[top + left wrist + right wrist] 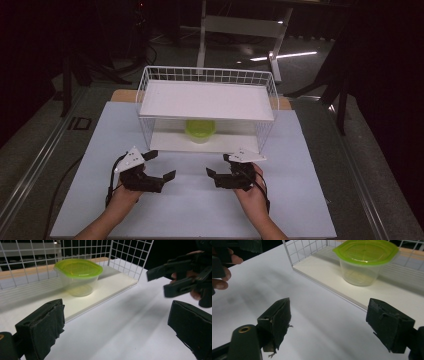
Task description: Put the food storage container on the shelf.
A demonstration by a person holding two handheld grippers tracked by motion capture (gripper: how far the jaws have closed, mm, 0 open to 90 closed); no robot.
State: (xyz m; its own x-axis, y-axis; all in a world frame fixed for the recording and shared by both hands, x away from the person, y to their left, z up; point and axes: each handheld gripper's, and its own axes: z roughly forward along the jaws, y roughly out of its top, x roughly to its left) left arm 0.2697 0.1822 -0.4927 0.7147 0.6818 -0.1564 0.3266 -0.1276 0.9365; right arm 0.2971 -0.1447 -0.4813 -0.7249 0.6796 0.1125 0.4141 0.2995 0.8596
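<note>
A clear plastic container (200,131) with a green lid (78,267) sits on the lower shelf (170,142) of a white wire rack (207,107), which stands at the back of the white counter (200,210). In front of the rack, the left tool (161,165) and the right tool (218,165) hover apart, each held in a hand, both with jaws spread wide and gripping nothing.

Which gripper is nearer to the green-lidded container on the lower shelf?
Right, though only slightly. The right gripper is just in front of the green-lidded container, a little to its right. The left gripper sits farther off, front-left of it.
</note>
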